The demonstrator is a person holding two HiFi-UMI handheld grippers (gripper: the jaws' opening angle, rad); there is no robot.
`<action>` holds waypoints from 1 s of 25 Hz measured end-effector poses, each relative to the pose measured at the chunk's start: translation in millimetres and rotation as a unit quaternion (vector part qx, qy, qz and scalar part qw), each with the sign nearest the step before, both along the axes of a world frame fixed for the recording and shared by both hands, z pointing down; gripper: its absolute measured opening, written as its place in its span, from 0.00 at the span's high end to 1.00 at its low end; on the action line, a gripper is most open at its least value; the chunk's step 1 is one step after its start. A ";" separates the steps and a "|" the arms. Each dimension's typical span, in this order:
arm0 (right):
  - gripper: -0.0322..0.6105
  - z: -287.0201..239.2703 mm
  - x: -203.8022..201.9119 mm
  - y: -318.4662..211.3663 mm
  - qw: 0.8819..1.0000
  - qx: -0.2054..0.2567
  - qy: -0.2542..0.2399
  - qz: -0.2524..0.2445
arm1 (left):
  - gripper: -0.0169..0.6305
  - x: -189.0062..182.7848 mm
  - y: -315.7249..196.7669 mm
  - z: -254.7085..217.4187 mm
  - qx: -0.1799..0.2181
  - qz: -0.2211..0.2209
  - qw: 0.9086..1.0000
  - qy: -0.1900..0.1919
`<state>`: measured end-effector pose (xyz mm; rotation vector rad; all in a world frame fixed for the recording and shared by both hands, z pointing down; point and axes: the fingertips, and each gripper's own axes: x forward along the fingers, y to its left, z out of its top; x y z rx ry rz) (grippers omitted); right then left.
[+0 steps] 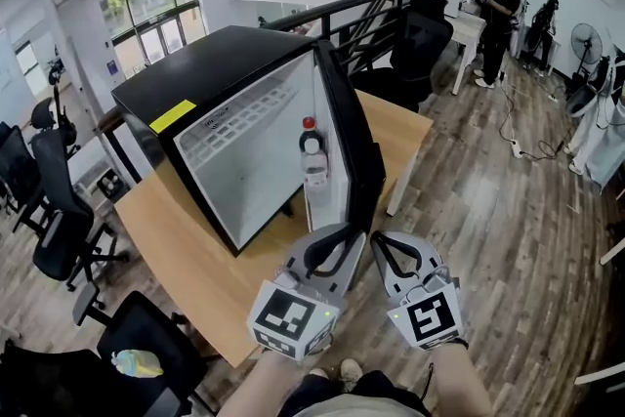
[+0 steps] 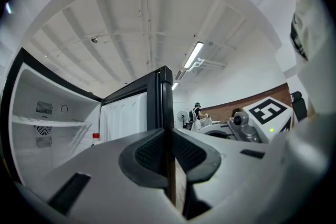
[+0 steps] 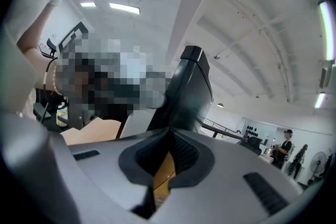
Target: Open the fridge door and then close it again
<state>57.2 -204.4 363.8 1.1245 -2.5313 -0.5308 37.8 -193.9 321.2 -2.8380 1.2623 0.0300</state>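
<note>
- On the wooden table (image 1: 186, 254), the black fridge (image 1: 210, 73) is seen with its door (image 1: 342, 132) swung wide; the left gripper (image 1: 342, 231) and right gripper (image 1: 383, 239) are shown by the head view near the door's free edge.
- Left gripper (image 2: 168, 136): jaws pressed nearly together, empty; the inner wall's vent slots (image 2: 44, 108) are shown in its view alone.
- Right gripper (image 3: 169, 136): jaws closed tight, empty; the door's black outside is shown there.

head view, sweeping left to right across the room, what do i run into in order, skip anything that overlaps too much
black office chairs → fridge → red-capped bottle → black desk chair → standing person → floor fan
</note>
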 end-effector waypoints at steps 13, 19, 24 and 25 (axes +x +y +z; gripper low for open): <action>0.73 14.3 28.4 -7.7 0.998 -0.053 -0.026 -0.005 | 0.92 46.4 -11.7 1.4 0.006 0.034 0.999 -0.008; 0.71 16.0 43.1 -16.4 0.997 -0.055 -0.042 0.017 | 0.92 62.9 -16.1 3.5 0.008 0.047 0.999 -0.021; 0.71 17.5 60.9 -24.9 0.997 -0.054 -0.039 0.033 | 0.92 56.3 -20.1 5.5 0.012 0.028 0.999 -0.023; 0.71 18.0 66.0 -27.1 0.997 -0.055 -0.041 0.041 | 0.92 53.6 -21.2 8.3 0.010 0.023 0.999 -0.024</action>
